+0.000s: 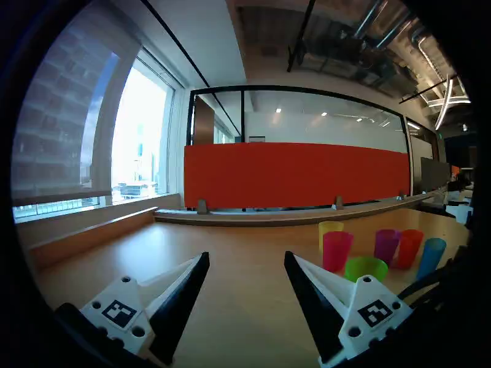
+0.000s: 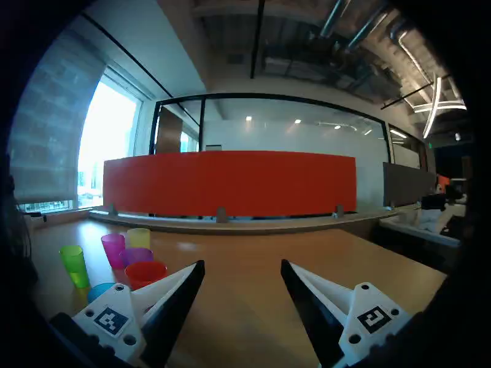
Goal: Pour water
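Clearance ahead of both claws is good. The left gripper [image 1: 246, 257] hangs low over the table [image 1: 245, 319], fingers spread apart w/ nothing between them. The right gripper [image 2: 242, 265] is also wide open and holds nothing. 6 cups [image 1: 385, 246] stand upright, close together, on the tabletop. In the left gripper view they sit right of its fingers, toward the table's right side. In the right gripper view they sit by its left finger [image 2: 166, 306], which hides part of the nearest ones. Cups are translucent plastic, tapered, in yellow, pink, green, purple, orange-red and blue. Fingers are wedge-shaped, black inside, white outside w/ square markers. The tabletop is smooth pale wood w/ a soft sheen, and its right edge shows in the right gripper view. At the far edge stands a long red divider [image 1: 294, 175] on small feet, w/ a glass wall behind it. A bright window [image 1: 138, 147] is at left, and pipes [image 2: 344, 24] run along the ceiling.
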